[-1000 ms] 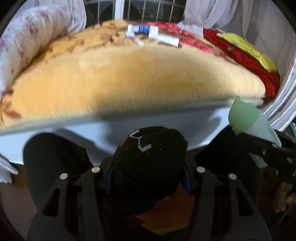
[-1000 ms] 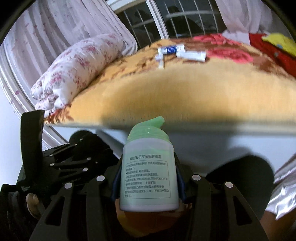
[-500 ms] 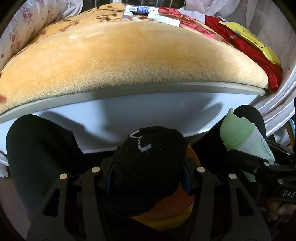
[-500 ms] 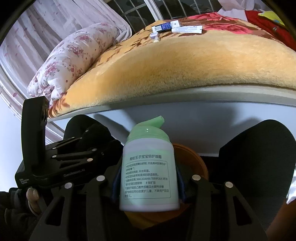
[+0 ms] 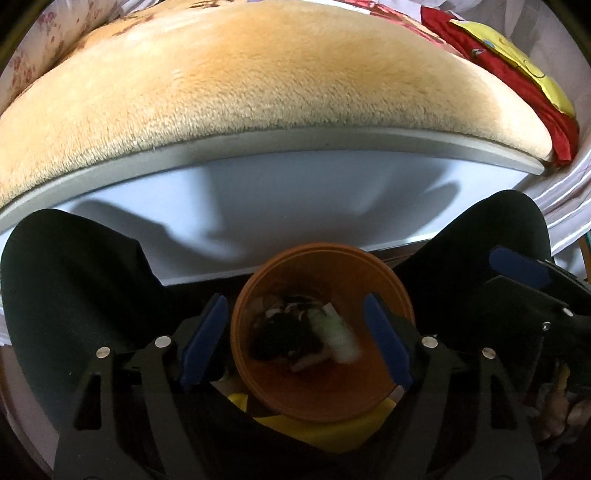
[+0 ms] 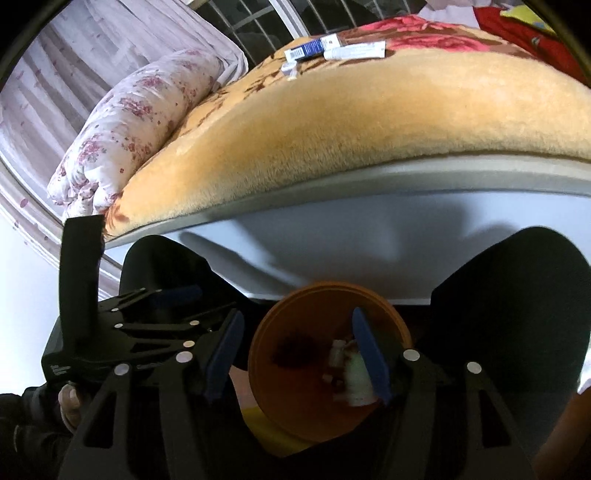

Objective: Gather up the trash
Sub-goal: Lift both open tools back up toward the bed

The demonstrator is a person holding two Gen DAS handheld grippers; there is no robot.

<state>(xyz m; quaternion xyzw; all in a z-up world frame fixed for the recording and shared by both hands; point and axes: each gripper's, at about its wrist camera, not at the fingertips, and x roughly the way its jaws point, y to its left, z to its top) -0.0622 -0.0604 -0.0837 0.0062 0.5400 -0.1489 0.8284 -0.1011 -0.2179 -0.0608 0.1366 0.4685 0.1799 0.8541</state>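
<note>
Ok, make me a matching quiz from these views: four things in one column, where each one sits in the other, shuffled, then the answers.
Things:
1. green-capped bottle
2. blue and white box
3. orange bin
4. flowered quilt

Places:
A. rolled up at the bed's left end
B. on the floor between the knees
C. inside the bin
D. far side of the blanket

Pairs: 1-C, 2-D, 3-B, 4-A

Home bedroom. Bed under plush golden-yellow fleece blanket (image 6: 369, 122); rolled white floral quilt (image 6: 136, 122) at 10 o'clock. Barred window (image 6: 266, 29) with sheer curtain (image 6: 55, 85), 11 o'clock.
</note>
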